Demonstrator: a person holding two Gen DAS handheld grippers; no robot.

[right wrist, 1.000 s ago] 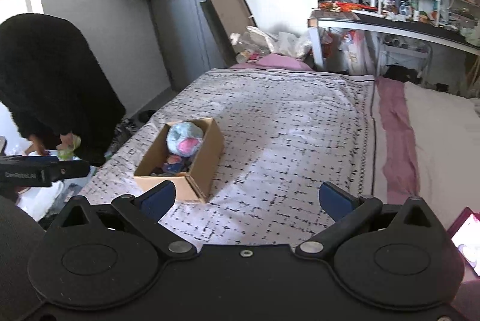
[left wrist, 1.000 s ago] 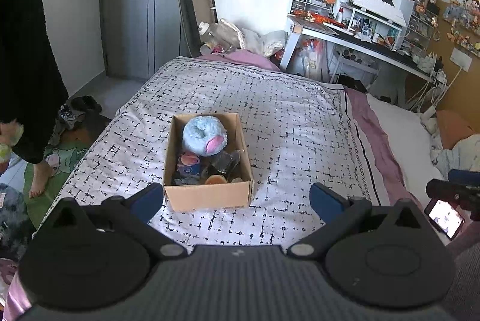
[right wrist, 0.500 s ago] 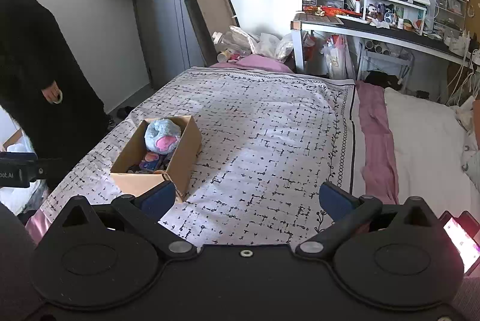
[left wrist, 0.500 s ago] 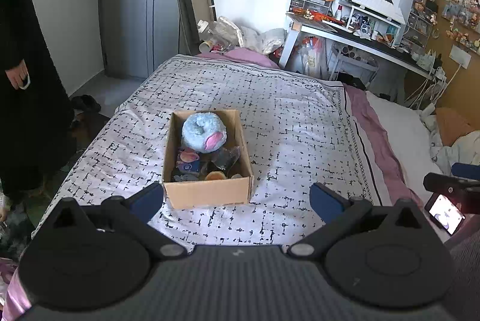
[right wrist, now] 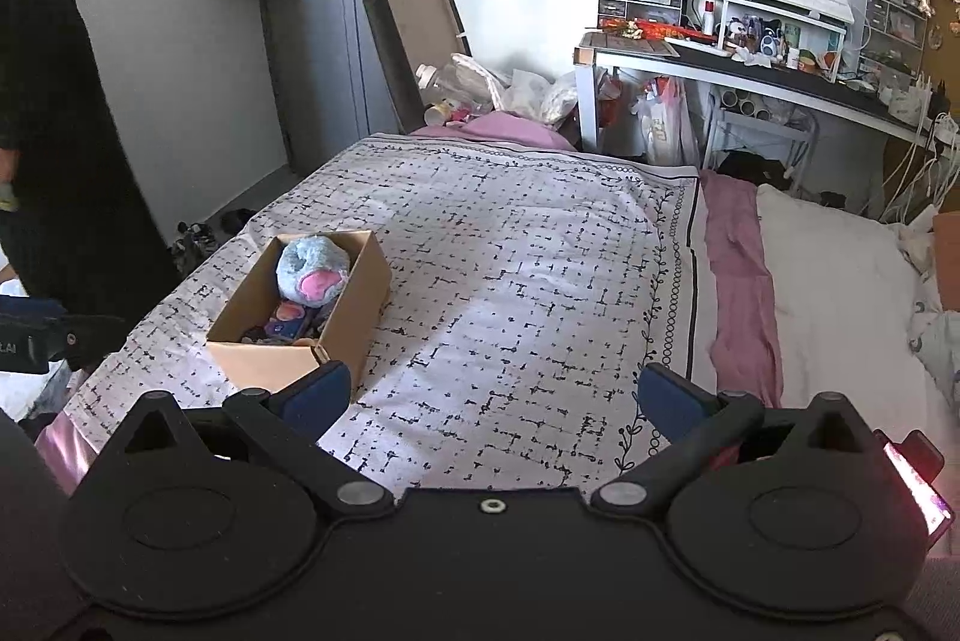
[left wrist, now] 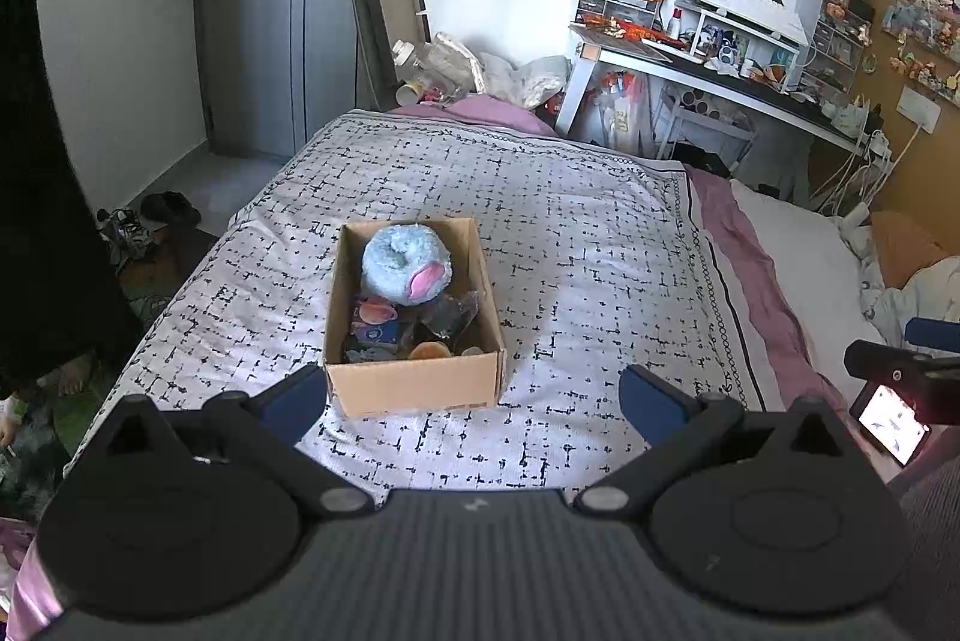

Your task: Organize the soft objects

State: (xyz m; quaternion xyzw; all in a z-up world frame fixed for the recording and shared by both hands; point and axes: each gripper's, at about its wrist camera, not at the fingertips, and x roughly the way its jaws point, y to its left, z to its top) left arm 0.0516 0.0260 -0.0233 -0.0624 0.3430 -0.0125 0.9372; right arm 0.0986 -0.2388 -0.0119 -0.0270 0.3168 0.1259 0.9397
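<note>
An open cardboard box (left wrist: 414, 389) sits on the bed's patterned cover (left wrist: 600, 245). A light blue plush with a pink patch (left wrist: 405, 266) lies at its far end, on several smaller soft toys (left wrist: 384, 326). My left gripper (left wrist: 474, 401) is open and empty, held just short of the box's near wall. My right gripper (right wrist: 492, 398) is open and empty; in its view the box (right wrist: 354, 305) and plush (right wrist: 312, 272) lie to the left of it.
A person in black (left wrist: 42, 197) stands at the bed's left side. A cluttered desk (left wrist: 720, 71) with a monitor is at the back right. A pink sheet and white pillow (right wrist: 828, 293) lie on the right. Shoes (left wrist: 150, 215) are on the floor.
Both grippers have risen and shifted slightly; the box now sits lower left in the right view. The person on the left has straightened up from bending.
</note>
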